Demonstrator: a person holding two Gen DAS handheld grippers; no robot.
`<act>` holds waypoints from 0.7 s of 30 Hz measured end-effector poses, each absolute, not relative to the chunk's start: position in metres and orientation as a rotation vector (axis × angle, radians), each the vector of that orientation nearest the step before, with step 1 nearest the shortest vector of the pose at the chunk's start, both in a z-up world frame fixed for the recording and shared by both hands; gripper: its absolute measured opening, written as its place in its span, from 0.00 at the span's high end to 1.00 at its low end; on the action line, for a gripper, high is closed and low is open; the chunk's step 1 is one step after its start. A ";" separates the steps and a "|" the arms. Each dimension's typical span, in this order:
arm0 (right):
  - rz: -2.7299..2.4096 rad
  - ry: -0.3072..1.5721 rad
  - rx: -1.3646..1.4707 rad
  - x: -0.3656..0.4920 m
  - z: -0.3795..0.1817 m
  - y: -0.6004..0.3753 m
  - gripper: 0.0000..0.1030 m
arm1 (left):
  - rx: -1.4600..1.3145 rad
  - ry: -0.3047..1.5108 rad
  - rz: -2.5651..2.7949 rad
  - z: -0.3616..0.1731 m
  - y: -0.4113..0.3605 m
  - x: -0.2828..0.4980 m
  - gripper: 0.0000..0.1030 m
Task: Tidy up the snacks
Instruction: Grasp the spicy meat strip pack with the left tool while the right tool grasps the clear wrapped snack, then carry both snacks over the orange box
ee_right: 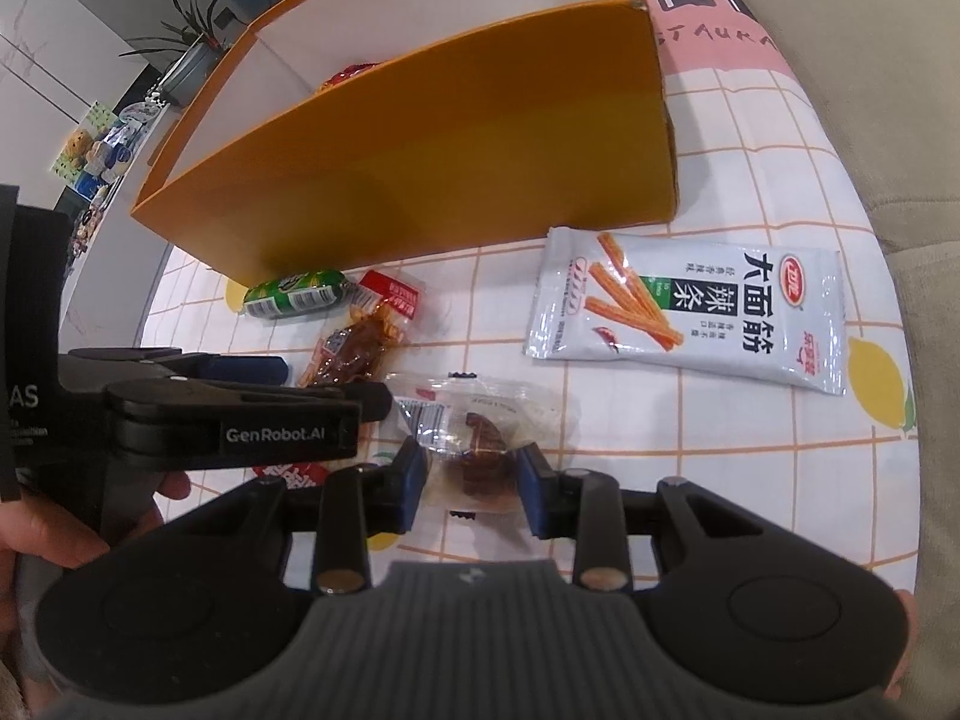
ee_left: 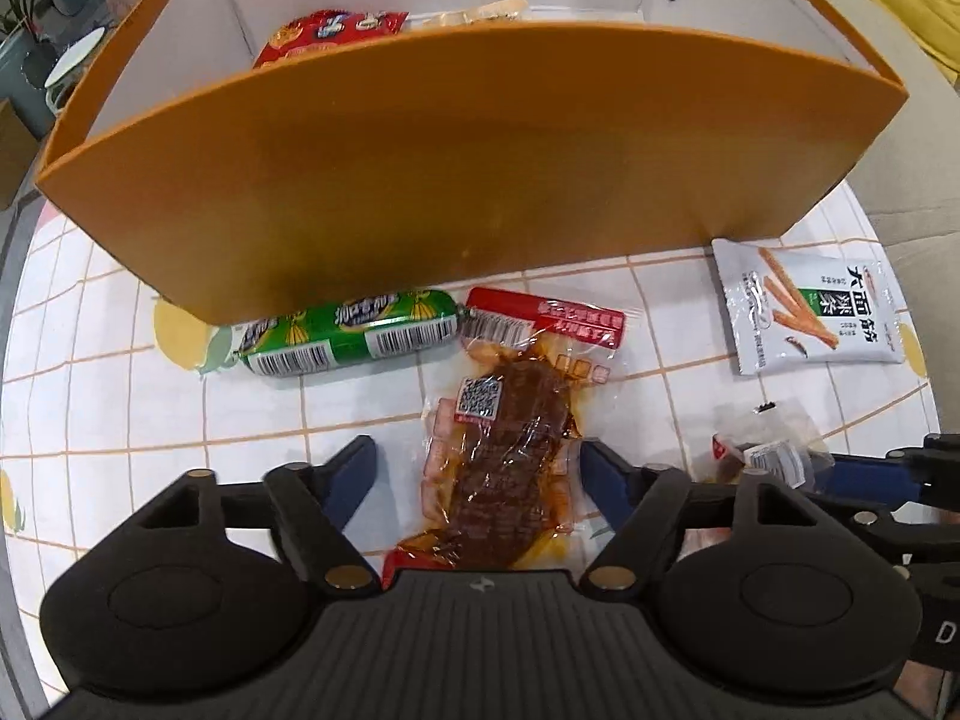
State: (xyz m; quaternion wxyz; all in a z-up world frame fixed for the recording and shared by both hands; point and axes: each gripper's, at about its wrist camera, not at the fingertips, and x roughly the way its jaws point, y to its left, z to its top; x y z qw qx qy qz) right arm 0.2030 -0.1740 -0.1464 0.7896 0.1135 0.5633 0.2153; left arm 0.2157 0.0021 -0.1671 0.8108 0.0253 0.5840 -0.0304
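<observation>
A clear pack of brown braised meat with a red header (ee_left: 510, 450) lies on the tiled cloth. My left gripper (ee_left: 477, 468) stands open astride it; the right blue finger (ee_left: 600, 468) is at the pack's edge and the left finger stands apart from it. A small clear pack holding a brown piece (ee_right: 480, 450) sits low on the cloth, and my right gripper (ee_right: 474, 480) is shut on it, a pad on either side. In the left wrist view this small pack (ee_left: 762, 450) and the right gripper (ee_left: 870, 474) show at the right edge.
An orange box (ee_left: 456, 180) with white inner walls stands just behind, holding a red snack bag (ee_left: 324, 36) and a pale pack (ee_left: 474, 12). A green sausage (ee_left: 348, 330) lies at its foot. A white spicy-strip bag (ee_right: 690, 312) lies to the right. A hand (ee_right: 36, 540) holds the left gripper.
</observation>
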 end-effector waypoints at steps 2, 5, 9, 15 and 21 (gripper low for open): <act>0.465 1.212 0.243 0.203 -0.147 -0.174 0.70 | 0.063 1.237 -0.080 -0.165 0.001 0.215 0.34; 0.471 1.211 0.236 0.203 -0.147 -0.175 0.70 | 0.066 1.228 -0.082 -0.165 0.000 0.212 0.35; 0.478 1.211 0.227 0.202 -0.146 -0.174 0.70 | 0.065 1.229 -0.088 -0.163 0.001 0.210 0.41; 0.464 1.207 0.240 0.201 -0.146 -0.178 0.70 | 0.029 1.216 -0.124 -0.150 0.000 0.201 0.46; 0.433 1.199 0.259 0.198 -0.141 -0.184 0.71 | 0.035 1.158 -0.161 -0.117 -0.002 0.190 0.46</act>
